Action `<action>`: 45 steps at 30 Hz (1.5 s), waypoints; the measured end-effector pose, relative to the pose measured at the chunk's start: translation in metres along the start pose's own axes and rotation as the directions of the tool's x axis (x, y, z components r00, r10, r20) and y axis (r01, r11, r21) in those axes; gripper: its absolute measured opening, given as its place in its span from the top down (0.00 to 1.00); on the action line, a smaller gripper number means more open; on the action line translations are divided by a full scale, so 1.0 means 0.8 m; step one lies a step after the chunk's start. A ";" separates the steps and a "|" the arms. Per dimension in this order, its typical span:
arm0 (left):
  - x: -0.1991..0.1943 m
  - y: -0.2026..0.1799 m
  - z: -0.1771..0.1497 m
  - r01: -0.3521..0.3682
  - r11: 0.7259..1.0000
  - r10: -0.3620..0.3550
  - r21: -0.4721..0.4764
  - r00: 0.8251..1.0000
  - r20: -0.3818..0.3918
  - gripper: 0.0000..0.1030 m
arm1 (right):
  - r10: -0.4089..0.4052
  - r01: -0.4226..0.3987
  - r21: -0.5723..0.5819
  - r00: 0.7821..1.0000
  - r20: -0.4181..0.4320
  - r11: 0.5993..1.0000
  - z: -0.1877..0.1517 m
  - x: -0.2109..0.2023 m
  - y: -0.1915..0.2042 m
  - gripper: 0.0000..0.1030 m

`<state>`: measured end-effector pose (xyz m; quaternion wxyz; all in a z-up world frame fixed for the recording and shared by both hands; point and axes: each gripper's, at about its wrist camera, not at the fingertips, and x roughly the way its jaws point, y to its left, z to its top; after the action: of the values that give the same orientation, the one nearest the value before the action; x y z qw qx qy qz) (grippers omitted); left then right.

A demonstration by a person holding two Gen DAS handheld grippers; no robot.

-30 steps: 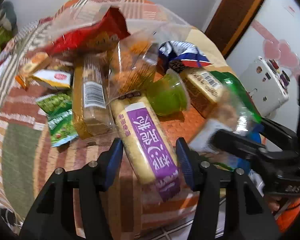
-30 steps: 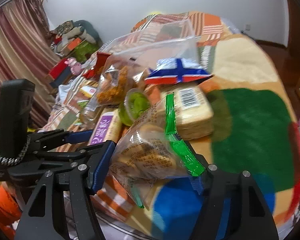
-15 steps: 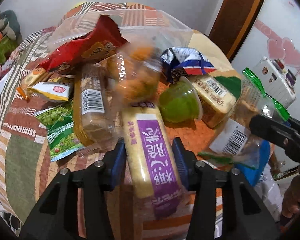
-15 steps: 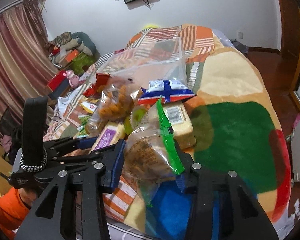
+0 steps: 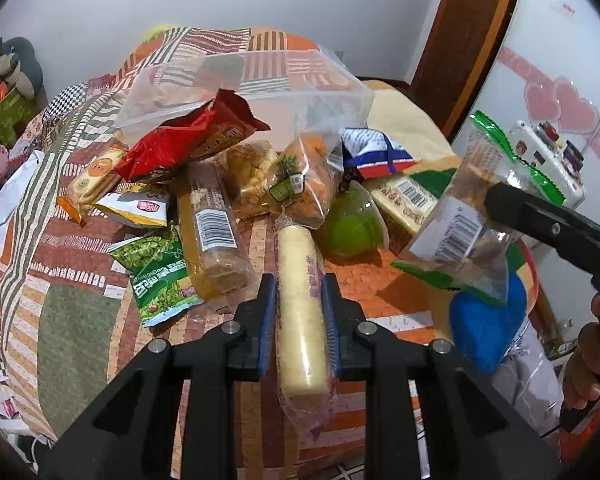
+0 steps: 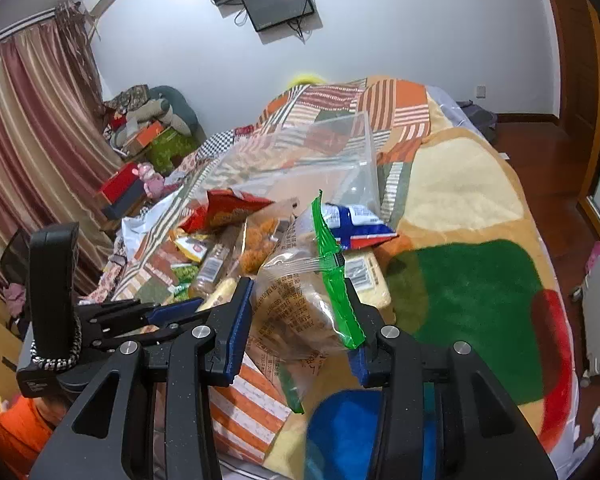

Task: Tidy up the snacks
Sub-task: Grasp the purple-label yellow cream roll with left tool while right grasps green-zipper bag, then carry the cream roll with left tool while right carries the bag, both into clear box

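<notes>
Clamping a pale wafer roll pack point(image 5: 300, 312), left tool point(image 5: 298, 312) narrowed; right tool point(image 6: 300, 320) grasping green-sealed pastry bag point(image 6: 300, 300)

The left gripper point(image 5: 299, 320) is matt black plastic with ribbed blue pads and small bright metal screws; the right gripper point(image 6: 300, 320) looks the same. The long biscuit pack point(image 5: 300, 304) at lower centre is wrapped in thin, clear, glossy film. The bread bag point(image 6: 300, 304) is crinkled clear plastic with shiny green edges. The red bag point(image 5: 188, 144) in the upper left of the pile is glossy foil. Behind it, the clear box point(image 5: 260, 80) is smooth, see-through plastic. The blanket point(image 6: 472, 280) is soft, fuzzy, matt cloth. The door frame point(image 5: 464, 40) at upper right is polished brown wood. The curtain point(image 6: 24, 140) at left is striped cloth with a slight sheen.
</notes>
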<state>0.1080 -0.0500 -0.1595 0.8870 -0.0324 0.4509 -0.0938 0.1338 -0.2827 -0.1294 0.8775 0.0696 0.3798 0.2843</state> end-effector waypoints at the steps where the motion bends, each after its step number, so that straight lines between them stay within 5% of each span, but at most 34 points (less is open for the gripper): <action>1: -0.005 0.001 -0.002 -0.002 1.000 0.002 -0.004 1.000 0.014 0.78 | -0.003 0.003 -0.002 1.000 0.006 1.000 0.001 -0.002 0.001 0.63; 8: -0.055 0.016 0.017 -0.028 1.000 0.029 -0.009 0.992 0.126 0.79 | -0.020 0.022 -0.020 0.998 0.060 1.000 0.020 -0.009 0.005 0.63; 20: -0.112 0.050 0.074 -0.063 0.997 0.073 -0.044 0.953 0.294 0.79 | -0.006 0.016 -0.064 0.987 0.163 0.998 0.076 0.001 0.020 0.63; 30: -0.092 0.090 0.132 -0.128 0.988 0.148 -0.083 0.928 0.341 0.79 | -0.010 0.029 -0.094 0.979 0.203 0.995 0.120 0.034 0.028 0.63; 45: -0.007 0.120 0.192 -0.131 0.988 0.149 -0.081 0.946 0.287 0.79 | -0.028 0.034 -0.049 0.992 0.120 0.998 0.152 0.119 0.005 0.63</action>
<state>0.2415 0.0410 -0.0776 0.9469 -0.0406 0.3189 -0.0108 0.2701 -0.2153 -0.1021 0.9044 0.0583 0.3206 0.2755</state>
